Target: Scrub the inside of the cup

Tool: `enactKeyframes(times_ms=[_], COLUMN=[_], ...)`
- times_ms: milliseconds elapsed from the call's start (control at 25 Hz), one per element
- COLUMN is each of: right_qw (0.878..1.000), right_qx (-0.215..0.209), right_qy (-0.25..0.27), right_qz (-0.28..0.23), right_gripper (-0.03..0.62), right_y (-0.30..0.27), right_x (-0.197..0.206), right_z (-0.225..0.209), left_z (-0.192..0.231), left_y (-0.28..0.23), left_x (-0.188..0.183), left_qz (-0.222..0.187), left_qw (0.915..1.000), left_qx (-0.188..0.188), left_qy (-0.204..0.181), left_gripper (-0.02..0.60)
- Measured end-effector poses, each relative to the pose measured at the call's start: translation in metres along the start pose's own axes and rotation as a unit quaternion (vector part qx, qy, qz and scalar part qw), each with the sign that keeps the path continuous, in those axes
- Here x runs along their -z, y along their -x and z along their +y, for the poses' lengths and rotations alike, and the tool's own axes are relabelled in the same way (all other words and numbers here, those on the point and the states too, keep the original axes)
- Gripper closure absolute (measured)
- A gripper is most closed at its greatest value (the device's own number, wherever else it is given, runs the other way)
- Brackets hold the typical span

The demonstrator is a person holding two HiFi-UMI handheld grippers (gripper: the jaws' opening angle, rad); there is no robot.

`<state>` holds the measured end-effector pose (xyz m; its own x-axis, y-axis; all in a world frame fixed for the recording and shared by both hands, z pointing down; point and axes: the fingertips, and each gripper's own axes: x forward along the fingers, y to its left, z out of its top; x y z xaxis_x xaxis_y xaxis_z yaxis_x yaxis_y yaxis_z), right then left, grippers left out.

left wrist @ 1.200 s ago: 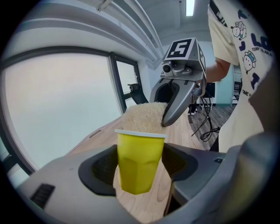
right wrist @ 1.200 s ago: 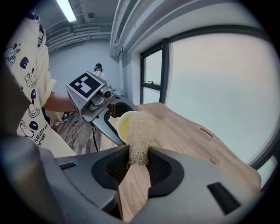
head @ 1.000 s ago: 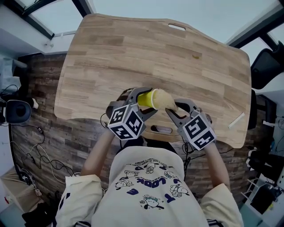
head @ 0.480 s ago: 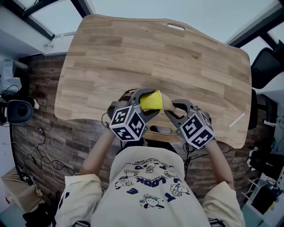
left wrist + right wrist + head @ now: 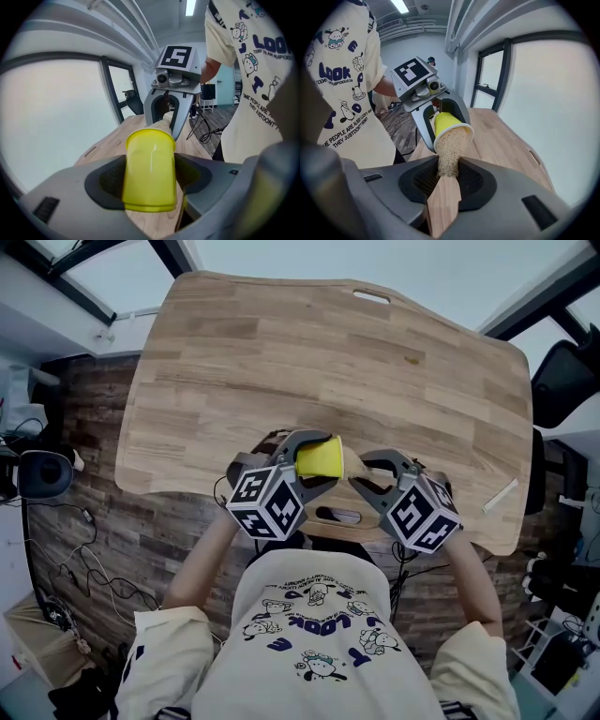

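The table [image 5: 328, 352] lies below the work, and both tools are held in the air over its near edge. Anything let go there could roll off to the floor rather than stay on the wood.

The left gripper [image 5: 312, 457] has its jaws closed on the sides of the yellow cup [image 5: 150, 168], which lies roughly level with its mouth turned toward the other tool. The cup looks thin-walled and tapered. It could be dented by too hard a squeeze, and with a lighter hold it could be pushed out along its taper by a thrust from the brush.

The right gripper [image 5: 443, 183] has its jaws narrowed onto the flat wooden handle [image 5: 443, 201] of the brush. Under a twisting scrub the handle could be turned or slid between the pads.

The fibre head [image 5: 450, 150] sits in the cup's mouth. How deep it reaches cannot be told, so the bottom may be left unscrubbed.
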<state>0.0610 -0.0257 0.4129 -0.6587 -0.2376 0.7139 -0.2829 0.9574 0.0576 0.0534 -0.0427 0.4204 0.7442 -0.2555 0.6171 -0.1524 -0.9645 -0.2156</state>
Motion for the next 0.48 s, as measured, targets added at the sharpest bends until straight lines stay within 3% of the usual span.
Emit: enactKeyframes(times_ms=[200,480], right_qw=[0.999,0.998], right_qx=[-0.014,-0.028], right_qy=[0.030,0.055], right_qz=[0.009,0.009], right_gripper=[0.499,0.499], right_y=[-0.0027,-0.0021], right_x=[0.0004,0.0022], right_z=[0.0015,-0.0034], left_z=[-0.0058,-0.0055], left_y=[-0.0047,-0.0110], left_x=[-0.0020,-0.0045], left_qz=[0.000,-0.014], left_qw=[0.9998,0.9982], left_qx=[0.019,0.051], left_qy=[-0.005,0.027], left_gripper=[0.258,0.259])
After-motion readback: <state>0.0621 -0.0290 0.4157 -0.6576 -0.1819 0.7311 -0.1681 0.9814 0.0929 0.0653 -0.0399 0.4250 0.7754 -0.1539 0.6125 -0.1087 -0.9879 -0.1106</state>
